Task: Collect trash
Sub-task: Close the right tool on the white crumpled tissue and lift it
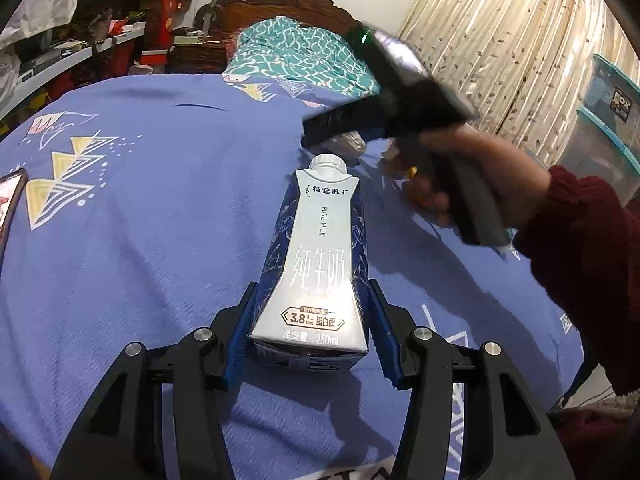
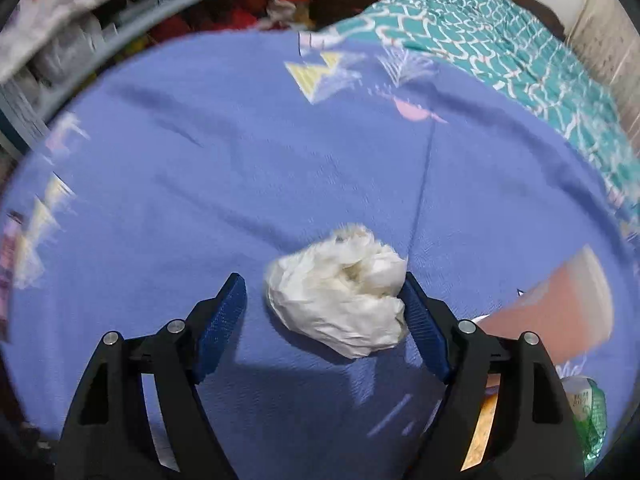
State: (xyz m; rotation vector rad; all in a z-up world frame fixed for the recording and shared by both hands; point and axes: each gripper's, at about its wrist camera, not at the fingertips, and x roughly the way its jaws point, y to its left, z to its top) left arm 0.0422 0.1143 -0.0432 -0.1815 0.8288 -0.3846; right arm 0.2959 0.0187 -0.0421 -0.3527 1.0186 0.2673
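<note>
Through my left wrist camera, my left gripper [image 1: 310, 334] is clamped on the base of a milk carton [image 1: 316, 256], blue pads pressed to both its sides, the capped end pointing away from me over the blue bedsheet [image 1: 160, 240]. So one piece of trash is already secured, and I judge this hand only needs to carry it off to wherever the trash goes, which neither view shows. Beyond the carton's cap my right hand [image 1: 476, 176] swings in, blurred, above a crumpled tissue [image 1: 348, 144]. Left of the carton the sheet is bare and wide; a phone-like edge [image 1: 12, 200] sits far left, and the teal quilt [image 1: 296, 56] lies well beyond the cap. Through my right wrist camera, my right gripper [image 2: 324, 304] has the jaws closing around the crumpled tissue [image 2: 340, 296]: the right pad touches the wad, the left pad stands clear of it, so nothing is grasped yet. The next move, I think, is to centre slightly and finish the squeeze without pinching the sheet. Right of the tissue lies a blurred pinkish object [image 2: 560, 304]; everywhere else around it is open.
</note>
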